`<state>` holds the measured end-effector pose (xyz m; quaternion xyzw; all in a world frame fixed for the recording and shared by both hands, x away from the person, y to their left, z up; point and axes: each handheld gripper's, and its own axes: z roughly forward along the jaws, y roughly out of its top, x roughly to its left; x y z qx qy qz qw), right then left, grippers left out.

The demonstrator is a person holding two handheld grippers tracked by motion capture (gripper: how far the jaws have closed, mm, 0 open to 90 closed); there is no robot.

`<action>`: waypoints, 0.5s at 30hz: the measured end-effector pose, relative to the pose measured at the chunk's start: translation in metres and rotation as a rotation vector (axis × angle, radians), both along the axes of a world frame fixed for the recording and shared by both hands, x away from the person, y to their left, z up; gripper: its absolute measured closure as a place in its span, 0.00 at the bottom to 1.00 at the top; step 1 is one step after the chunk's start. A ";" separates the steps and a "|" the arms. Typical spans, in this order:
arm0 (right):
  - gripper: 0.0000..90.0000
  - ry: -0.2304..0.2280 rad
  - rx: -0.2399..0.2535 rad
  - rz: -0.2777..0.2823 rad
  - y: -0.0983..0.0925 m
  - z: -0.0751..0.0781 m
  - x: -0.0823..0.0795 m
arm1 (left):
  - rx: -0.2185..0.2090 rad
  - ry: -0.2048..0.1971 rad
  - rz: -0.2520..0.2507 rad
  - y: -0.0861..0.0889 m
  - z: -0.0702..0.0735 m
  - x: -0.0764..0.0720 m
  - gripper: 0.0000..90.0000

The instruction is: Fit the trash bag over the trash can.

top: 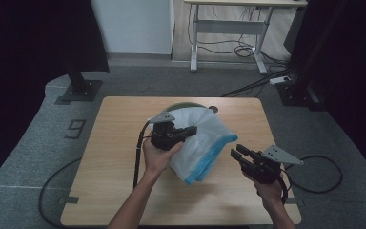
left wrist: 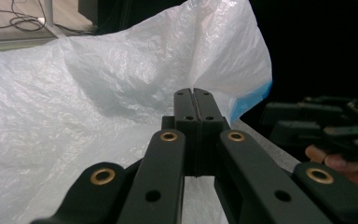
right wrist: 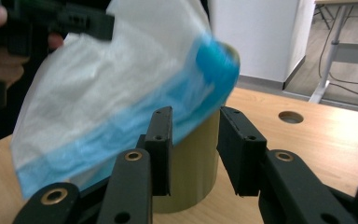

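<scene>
The left tongs [top: 187, 130] are clamped shut on the white bag [top: 201, 138] (blue-edged), draped over an olive bin [right wrist: 193, 168] mid-worktop [top: 124, 157]. The right tongs [top: 238, 153] stand part open, holding nothing, just beside the bag's blue edge, over bare worktop near the right edge.

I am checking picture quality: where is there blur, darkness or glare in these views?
High view: dim, with black corners; the white bag is the brightest thing. Left gripper view: the shut left claw is sharp, the bag is evenly lit without harsh glare, and the right side is nearly black. Right gripper view: the bag's blue edge is motion-blurred, while the right claw is sharper.
</scene>
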<state>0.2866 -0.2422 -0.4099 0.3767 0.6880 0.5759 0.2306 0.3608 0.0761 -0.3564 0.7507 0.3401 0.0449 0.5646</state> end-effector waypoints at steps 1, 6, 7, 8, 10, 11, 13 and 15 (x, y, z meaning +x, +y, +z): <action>0.71 0.001 0.000 0.004 0.000 -0.002 0.000 | -0.001 0.002 0.000 0.001 0.001 0.000 1.00; 0.72 0.006 0.005 0.020 0.004 -0.006 0.004 | -0.012 0.012 -0.003 0.006 0.001 0.002 1.00; 0.72 0.008 0.005 0.022 0.006 -0.006 0.006 | -0.013 0.012 -0.002 0.007 0.001 0.002 1.00; 0.72 0.008 0.007 0.031 0.010 -0.006 0.008 | -0.015 0.014 -0.003 0.009 0.001 0.002 1.00; 0.72 0.007 0.003 0.038 0.015 -0.006 0.009 | -0.025 0.022 -0.007 0.011 0.000 0.002 1.00; 0.72 0.008 0.002 0.042 0.017 -0.006 0.010 | -0.027 0.024 -0.014 0.012 0.000 0.003 1.00; 0.72 0.005 0.000 0.047 0.020 -0.006 0.013 | -0.037 0.033 -0.020 0.015 -0.001 0.002 1.00; 0.72 0.005 0.001 0.047 0.021 -0.006 0.014 | -0.047 0.039 -0.031 0.017 -0.001 0.003 1.00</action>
